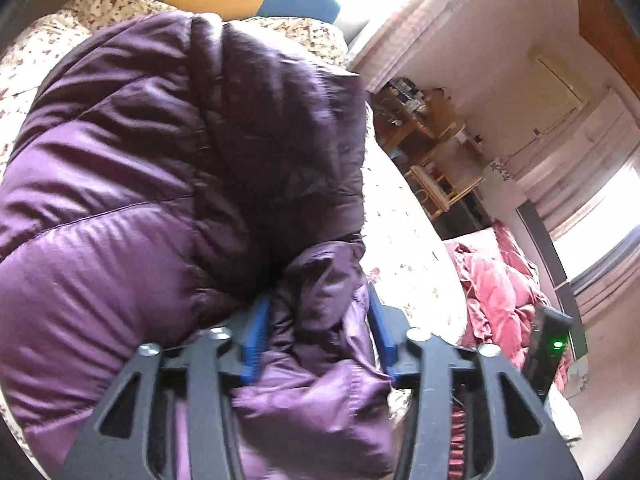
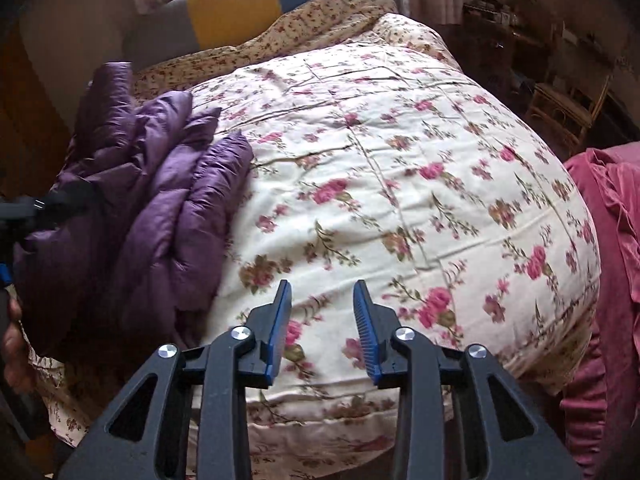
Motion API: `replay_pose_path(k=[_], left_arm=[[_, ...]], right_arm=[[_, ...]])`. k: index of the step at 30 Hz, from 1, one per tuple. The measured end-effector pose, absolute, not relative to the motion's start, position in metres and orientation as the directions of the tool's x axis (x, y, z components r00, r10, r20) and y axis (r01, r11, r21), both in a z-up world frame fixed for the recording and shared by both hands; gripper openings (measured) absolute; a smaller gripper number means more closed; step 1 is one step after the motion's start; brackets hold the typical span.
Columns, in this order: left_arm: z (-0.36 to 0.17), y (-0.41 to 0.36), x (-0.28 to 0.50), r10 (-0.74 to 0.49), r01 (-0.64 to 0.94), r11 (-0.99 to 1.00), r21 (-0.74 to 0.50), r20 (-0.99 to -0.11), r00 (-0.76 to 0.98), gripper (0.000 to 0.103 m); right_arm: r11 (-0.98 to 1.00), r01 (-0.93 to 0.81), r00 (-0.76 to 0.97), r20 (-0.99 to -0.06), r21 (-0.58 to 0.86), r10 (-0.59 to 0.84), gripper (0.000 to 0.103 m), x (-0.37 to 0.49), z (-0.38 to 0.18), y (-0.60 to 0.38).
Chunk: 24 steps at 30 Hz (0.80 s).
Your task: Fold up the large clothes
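Left wrist view: the left gripper point(image 1: 320, 320) is seen with its blue-padded fingers point(image 1: 256, 332) spread, and a fold of the purple puffer jacket point(image 1: 160, 168) is bunched between them. Whether the pads press on the fabric cannot be told, since the cloth covers most of their inner faces. The bulk of the jacket is heaped ahead of the fingertips and to their left, resting on the floral quilt point(image 1: 404, 216). Beyond the right finger, a crumpled pink blanket point(image 1: 496, 280) is seen, and further off a wicker chair point(image 1: 440, 188).

Right wrist view: the right gripper point(image 2: 322, 292) is shown with its fingers point(image 2: 280, 320) spread and nothing between them; only the floral quilt point(image 2: 380, 160) lies beneath the gap. The jacket point(image 2: 160, 200) is piled well to the left of the left finger, at the quilt's edge, where part of the left gripper point(image 2: 48, 204) is seen against it. A striped cushion point(image 2: 248, 8) is seen far ahead of the fingertips, and the pink blanket point(image 2: 612, 220) lies to the right of the right finger.
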<state>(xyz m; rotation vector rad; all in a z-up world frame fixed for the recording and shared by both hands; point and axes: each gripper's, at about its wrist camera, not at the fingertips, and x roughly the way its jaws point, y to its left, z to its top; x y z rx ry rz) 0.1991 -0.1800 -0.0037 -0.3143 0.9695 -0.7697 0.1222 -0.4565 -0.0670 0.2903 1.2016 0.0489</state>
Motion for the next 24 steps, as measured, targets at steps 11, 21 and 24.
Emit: replay_pose_path(k=[11, 21, 24], left_arm=[[0.038, -0.141, 0.179, -0.779, 0.457, 0.626, -0.632, -0.532, 0.331, 0.079], [0.042, -0.047, 0.167, -0.724, 0.348, 0.678, -0.648, -0.505, 0.470, 0.080], [0.012, -0.013, 0.172, -0.602, 0.234, 0.783, -0.577, -0.605, 0.522, 0.080]], right_arm=[[0.961, 0.071, 0.394, -0.893, 0.266, 0.217, 0.040, 0.109, -0.052, -0.433], [0.953, -0.059, 0.442, -0.848, 0.297, 0.292, 0.040, 0.115, -0.014, -0.395], [0.941, -0.126, 0.465, -0.819, 0.315, 0.336, 0.040, 0.117, 0.006, -0.378]])
